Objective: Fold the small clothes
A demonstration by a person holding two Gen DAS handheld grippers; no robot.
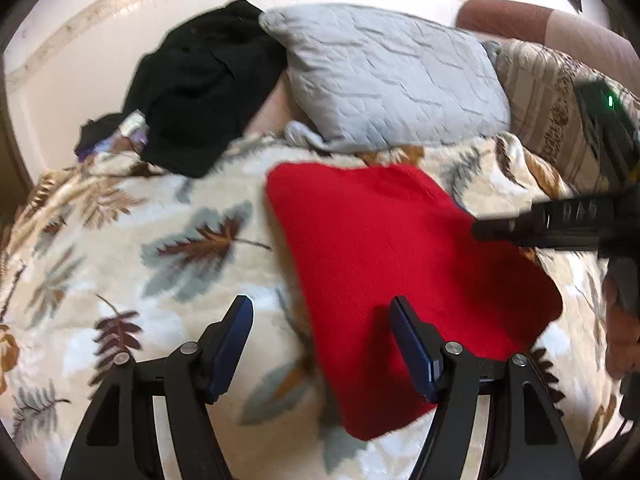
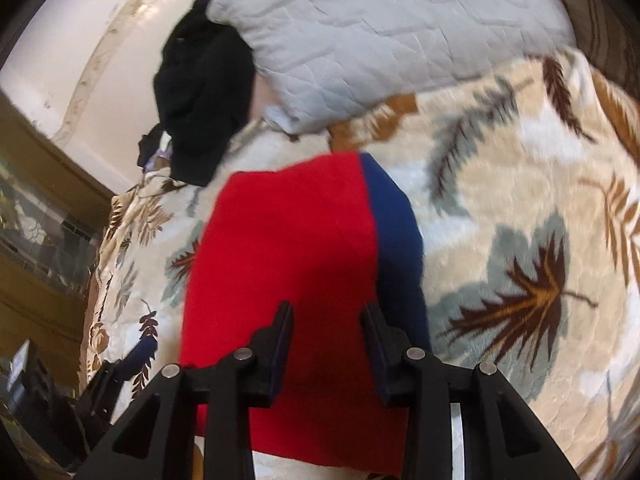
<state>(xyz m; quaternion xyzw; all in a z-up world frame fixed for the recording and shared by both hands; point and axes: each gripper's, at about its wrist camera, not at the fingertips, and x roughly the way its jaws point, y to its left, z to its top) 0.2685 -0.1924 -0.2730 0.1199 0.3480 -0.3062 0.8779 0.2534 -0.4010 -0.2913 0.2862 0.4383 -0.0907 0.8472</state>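
Blanket (image 1: 120, 240) with leaf print covers the bed, grey pillow (image 1: 392, 80) and black clothes (image 1: 200, 88) pushed back to leave room. Red garment (image 1: 392, 264) lies flat mid-bed, blue band (image 2: 396, 236) along one edge. Left gripper (image 1: 322, 312) spread wide, empty, right gripper (image 2: 326, 316) narrower, empty, both hovering above it, likely lining up a fold.

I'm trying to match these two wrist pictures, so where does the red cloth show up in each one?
Left wrist view: the red cloth lies right of centre on the leaf-patterned blanket, reaching down by the left tongs.
Right wrist view: the red cloth fills the centre, above the right tongs, blue strip along its right edge.
Shared landmark: the grey quilted pillow.
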